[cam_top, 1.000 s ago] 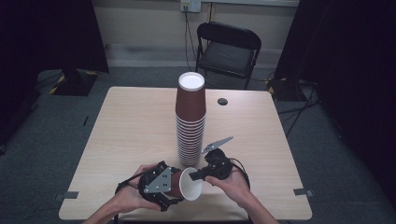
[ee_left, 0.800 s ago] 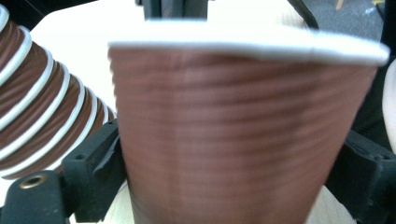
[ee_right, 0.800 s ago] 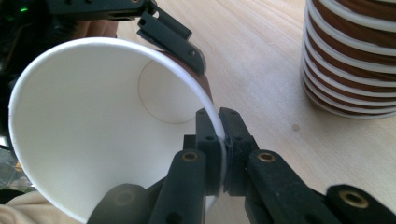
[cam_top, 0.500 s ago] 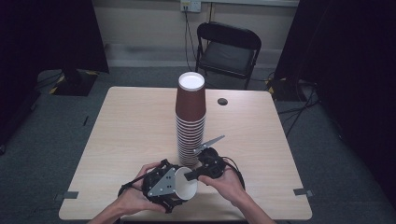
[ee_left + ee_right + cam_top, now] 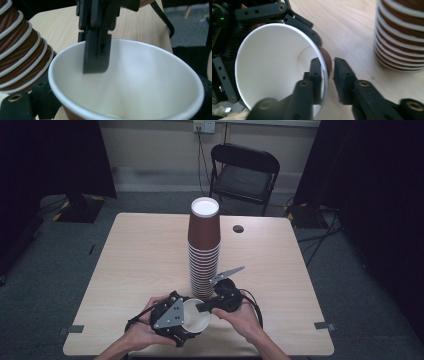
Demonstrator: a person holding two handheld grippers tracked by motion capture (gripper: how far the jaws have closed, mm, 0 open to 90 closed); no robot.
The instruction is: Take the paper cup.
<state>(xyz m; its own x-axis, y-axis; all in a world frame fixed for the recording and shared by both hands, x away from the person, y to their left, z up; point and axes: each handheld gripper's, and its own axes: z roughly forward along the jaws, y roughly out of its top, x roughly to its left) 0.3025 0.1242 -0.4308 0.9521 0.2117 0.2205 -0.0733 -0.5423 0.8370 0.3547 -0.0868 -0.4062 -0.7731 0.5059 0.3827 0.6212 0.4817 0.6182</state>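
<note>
Paper cup [image 5: 274,67]: matt white inside, smooth, brown outer wall. Stack of cups [image 5: 204,250]: same brown paper, white rolled rims. Table [image 5: 135,265]: pale wood-grain top, smooth, low sheen. Right gripper [image 5: 327,75]: matt black plastic, slightly grainy. Folding chair [image 5: 245,170]: dark padded seat.

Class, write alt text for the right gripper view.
The right gripper straddles the rim of a white-lined paper cup, one black jaw inside, one outside, its jaws just opening. The left gripper cradles the cup; a stack of brown cups stands beyond.
</note>
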